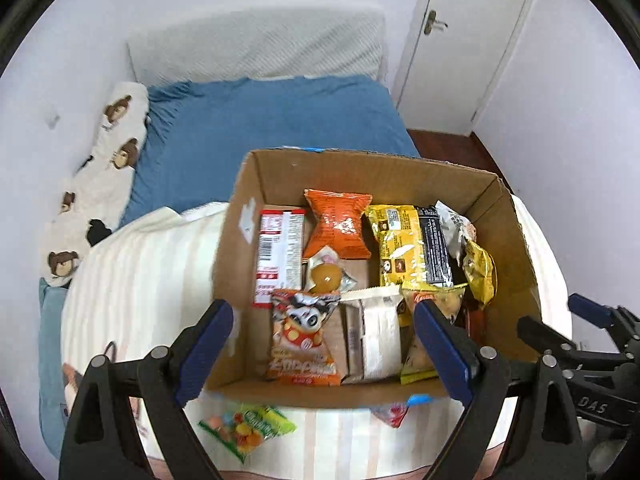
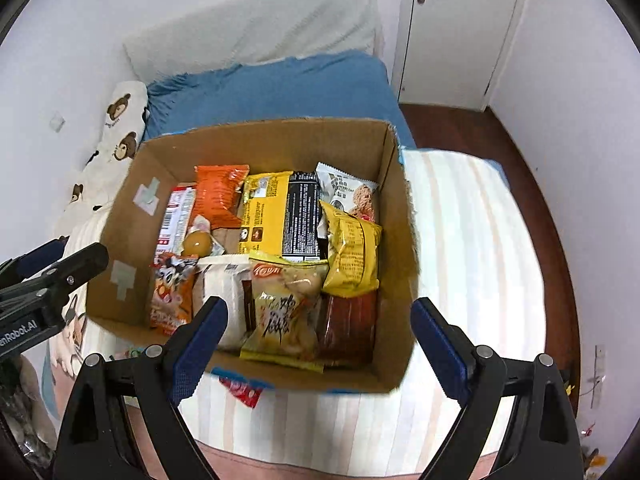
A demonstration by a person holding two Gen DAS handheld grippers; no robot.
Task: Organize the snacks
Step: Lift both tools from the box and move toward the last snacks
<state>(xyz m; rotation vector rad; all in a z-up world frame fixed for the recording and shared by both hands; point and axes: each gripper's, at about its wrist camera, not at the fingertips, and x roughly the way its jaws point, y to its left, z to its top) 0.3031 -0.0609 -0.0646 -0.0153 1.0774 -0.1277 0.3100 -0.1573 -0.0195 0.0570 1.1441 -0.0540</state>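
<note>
Nearest the left wrist camera, the left hand-held gripper [image 1: 324, 336] hangs with its blue pads spread wide and nothing between them. Just below it, outside the cardboard box [image 1: 384, 168], a green candy bag [image 1: 248, 428] lies on the striped blanket [image 1: 140, 272]; its long axis runs slantwise, lower left to upper right. A red wrapper [image 2: 244, 392] pokes out from under the box's near edge, between the two tools.

The right hand-held gripper [image 2: 318, 334] is likewise released and empty, poised over the box's near wall. By my reading the left tool is the closer one to the candy bag, which it would reach by dropping back toward the camera; the red wrapper sits nearer the right.

Inside the box, left to right: a red-and-white carton [image 1: 278, 256] with a barcode label, an orange pouch [image 1: 340, 224], a cartoon-panda packet [image 1: 304, 340], a yellow-and-black pack [image 1: 412, 248] and a yellow crinkled bag [image 2: 352, 256]. Printing is too blurred to read, though "DAS" and "nRobot.AI" show on the tools' bodies.
</note>
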